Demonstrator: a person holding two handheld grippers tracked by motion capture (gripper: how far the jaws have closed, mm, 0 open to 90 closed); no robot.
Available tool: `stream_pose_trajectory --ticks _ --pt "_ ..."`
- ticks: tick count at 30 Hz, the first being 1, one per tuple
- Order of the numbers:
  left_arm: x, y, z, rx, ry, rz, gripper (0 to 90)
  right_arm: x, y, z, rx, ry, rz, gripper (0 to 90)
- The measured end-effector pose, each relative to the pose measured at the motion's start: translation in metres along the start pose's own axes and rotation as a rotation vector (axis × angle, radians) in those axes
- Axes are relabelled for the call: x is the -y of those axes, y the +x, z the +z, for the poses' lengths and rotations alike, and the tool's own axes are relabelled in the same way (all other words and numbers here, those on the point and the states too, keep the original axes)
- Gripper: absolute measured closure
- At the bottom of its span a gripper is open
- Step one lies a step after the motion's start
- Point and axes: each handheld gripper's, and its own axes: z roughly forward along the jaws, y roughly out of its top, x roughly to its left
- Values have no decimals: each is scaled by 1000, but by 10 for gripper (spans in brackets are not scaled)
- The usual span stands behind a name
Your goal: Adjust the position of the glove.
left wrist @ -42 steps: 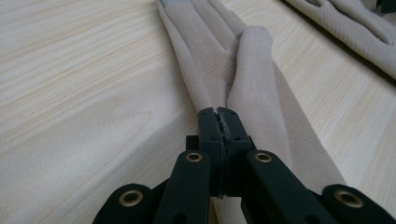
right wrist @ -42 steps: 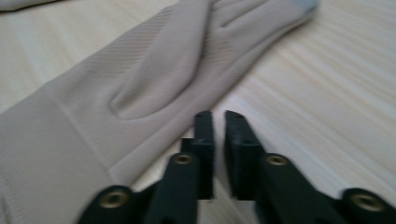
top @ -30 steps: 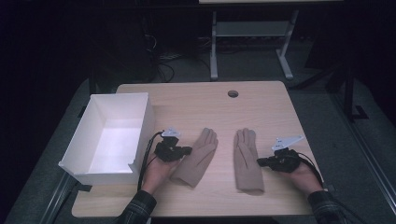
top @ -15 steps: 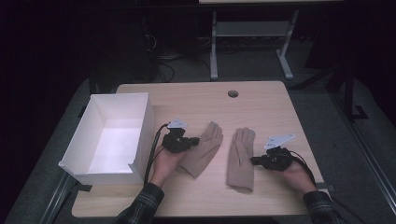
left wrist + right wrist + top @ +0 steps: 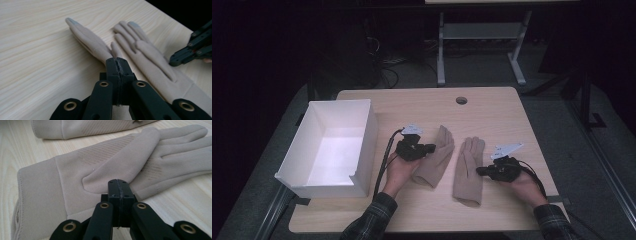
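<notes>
Now two beige gloves lie flat on the light wooden table (image 5: 512,120), side by side, with their fingers pointing away from the person. The left glove (image 5: 435,157) is tilted a little, and its fingertips lean toward the right glove (image 5: 467,170), which lies nearly straight; the two are close but apart in the high view. The left gripper (image 5: 430,148) rests at the left glove's edge, and in the left gripper view its jaws are pressed together with the glove fabric directly at their tip (image 5: 117,61), so it seems to pinch the left glove near the thumb. The right gripper (image 5: 479,171) is at the right side of the right glove; in the right gripper view its jaws are closed tight at the thumb edge (image 5: 117,182), but I cannot tell if fabric is between them. A white open box (image 5: 367,135) stands at the table's left side, well apart from the gloves.
</notes>
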Motion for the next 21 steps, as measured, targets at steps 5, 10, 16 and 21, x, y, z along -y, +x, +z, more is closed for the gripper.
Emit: stream_pose_trajectory --ticks 5,10,16,21 --pt "-2 -6 0 20 -1 6 895 -3 4 4 -4 7 -14 898" --pt "-4 -12 -3 41 -10 16 895 -5 5 3 6 4 -26 898" --pt "-7 -15 -6 61 -26 18 895 1 -8 -9 53 -15 28 898" --pt "-8 -21 -3 74 -30 26 895 0 -5 0 55 14 20 898"
